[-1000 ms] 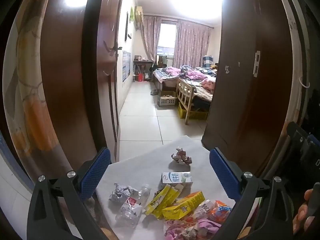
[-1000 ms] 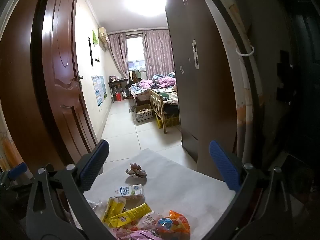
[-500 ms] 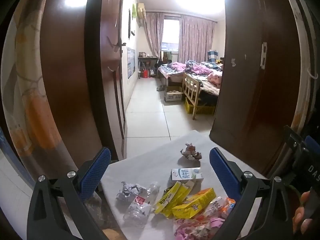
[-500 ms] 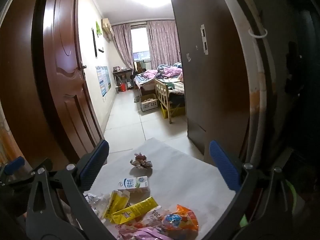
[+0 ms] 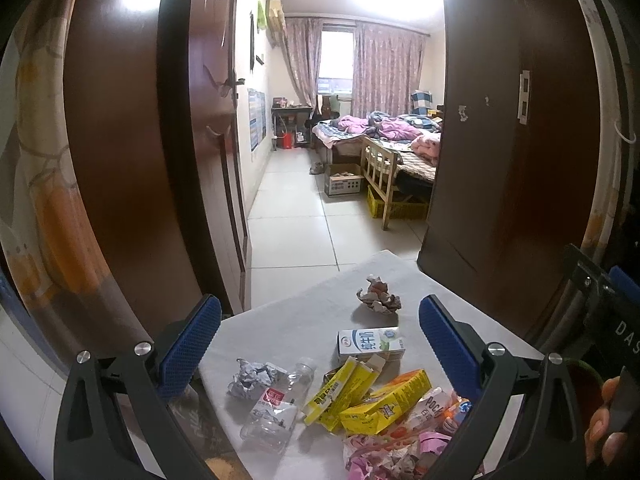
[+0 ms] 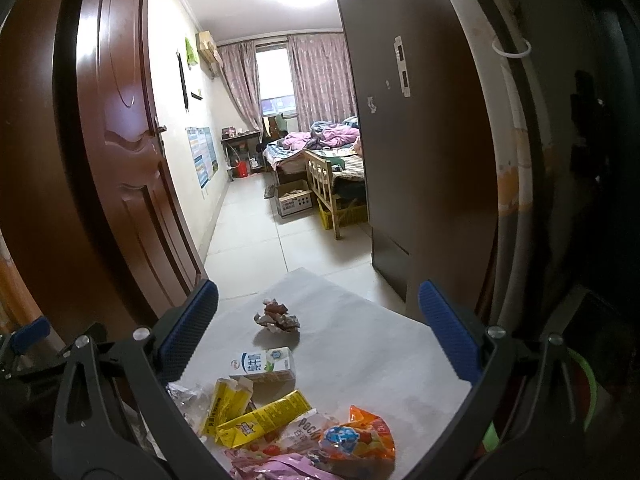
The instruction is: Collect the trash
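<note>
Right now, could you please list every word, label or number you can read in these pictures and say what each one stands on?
"Pock": white snack pouch, rest of the word hidden.
"DAS": black device at the right edge, cut off.
Milk carton: blue Chinese characters, too blurred to read.
Yellow cartons: print too small.
Crushed bottle: red label unreadable.
Wall poster: unreadable.

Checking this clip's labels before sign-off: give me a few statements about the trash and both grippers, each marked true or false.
1. Both the left gripper and right gripper are open and empty. True.
2. The milk carton stands upright. False: it lies on its side.
3. The crumpled wrapper lies beyond the milk carton, apart from the pile. True.
4. The clear plastic bottle is held in the left gripper. False: it lies on the white sheet.
</note>
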